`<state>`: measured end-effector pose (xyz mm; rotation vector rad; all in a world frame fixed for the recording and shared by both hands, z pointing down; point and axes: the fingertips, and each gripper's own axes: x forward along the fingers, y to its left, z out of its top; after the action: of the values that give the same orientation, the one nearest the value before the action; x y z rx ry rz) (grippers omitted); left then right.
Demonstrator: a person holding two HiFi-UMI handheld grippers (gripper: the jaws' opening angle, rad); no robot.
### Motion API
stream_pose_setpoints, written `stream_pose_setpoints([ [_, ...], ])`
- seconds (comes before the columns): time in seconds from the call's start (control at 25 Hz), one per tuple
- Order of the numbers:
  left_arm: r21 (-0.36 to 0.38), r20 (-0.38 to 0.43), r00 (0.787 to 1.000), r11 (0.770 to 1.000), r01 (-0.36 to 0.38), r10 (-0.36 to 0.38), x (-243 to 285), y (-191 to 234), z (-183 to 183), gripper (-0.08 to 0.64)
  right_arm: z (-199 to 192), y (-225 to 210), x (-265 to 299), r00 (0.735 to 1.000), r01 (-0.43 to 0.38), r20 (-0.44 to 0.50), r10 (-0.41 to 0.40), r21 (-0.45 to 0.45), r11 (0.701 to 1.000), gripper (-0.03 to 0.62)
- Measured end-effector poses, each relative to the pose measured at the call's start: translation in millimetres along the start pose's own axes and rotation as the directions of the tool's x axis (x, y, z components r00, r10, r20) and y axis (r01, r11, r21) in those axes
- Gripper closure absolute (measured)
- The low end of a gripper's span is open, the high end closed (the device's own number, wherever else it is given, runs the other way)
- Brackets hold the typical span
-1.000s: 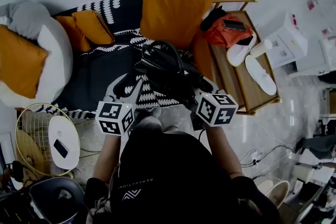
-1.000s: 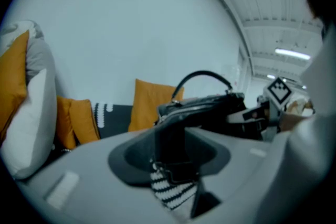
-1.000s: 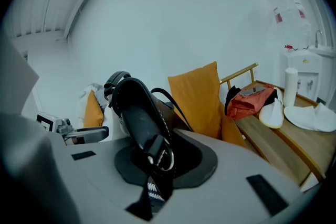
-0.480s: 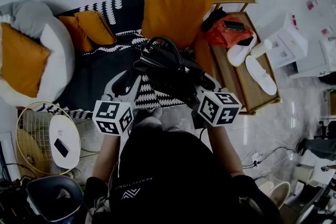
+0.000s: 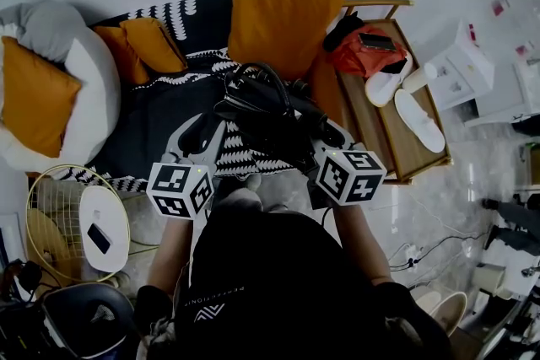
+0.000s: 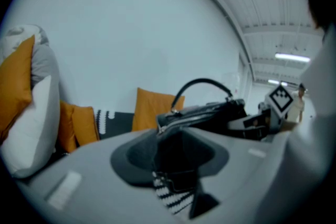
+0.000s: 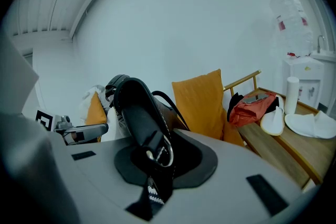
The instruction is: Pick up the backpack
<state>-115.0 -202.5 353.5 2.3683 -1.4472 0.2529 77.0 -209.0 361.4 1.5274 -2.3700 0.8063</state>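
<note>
The black backpack (image 5: 266,118) is glossy and soft-sided, with a thin looped carry handle (image 6: 202,84) arching over its top and a zip along the upper edge. A padded black shoulder strap (image 7: 134,107) ends in a metal ring (image 7: 164,153).

It sits up between the two grippers, over the black-and-white patterned cover (image 5: 160,118), right in front of the person. Whether its bottom is clear of the cover, I can't tell.

The right gripper (image 7: 155,165) is clenched on the shoulder strap, with the ring sitting right in the gap between its jaws. The left gripper (image 6: 178,168) has its jaws wide and closing in on the backpack's dark fabric, which fills the gap from pad to pad. The striped cover shows just below.

A tall orange cushion (image 5: 283,8) stands just behind the backpack against the white wall. To the right, a slatted wooden bench (image 5: 384,143) runs close alongside, carrying a red bag (image 5: 367,55) and white slippers (image 5: 418,118). To the left the cover lies bare as far as the smaller orange cushions (image 5: 139,46).
</note>
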Motion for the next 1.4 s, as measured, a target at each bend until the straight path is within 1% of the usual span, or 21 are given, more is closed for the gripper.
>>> stream_pose_setpoints([
  [0.36, -0.003, -0.008, 1.000, 1.000, 0.000, 0.000, 0.9, 1.3, -3.2, 0.400, -1.8, -0.4, 1.0, 1.000, -0.002, 0.004, 0.002, -0.002, 1.000, 0.549],
  [0.76, -0.010, -0.011, 1.000, 1.000, 0.024, -0.024, 3.1, 0.5, -4.3, 0.400, -4.0, 3.0, 2.3, 1.000, -0.002, 0.003, 0.002, -0.010, 1.000, 0.549],
  [1.4, -0.017, -0.019, 0.999, 0.999, 0.043, -0.043, 7.2, -4.2, -9.4, 0.399, -7.5, -3.0, -3.3, 1.000, 0.014, -0.004, -0.014, 0.011, 1.000, 0.549],
])
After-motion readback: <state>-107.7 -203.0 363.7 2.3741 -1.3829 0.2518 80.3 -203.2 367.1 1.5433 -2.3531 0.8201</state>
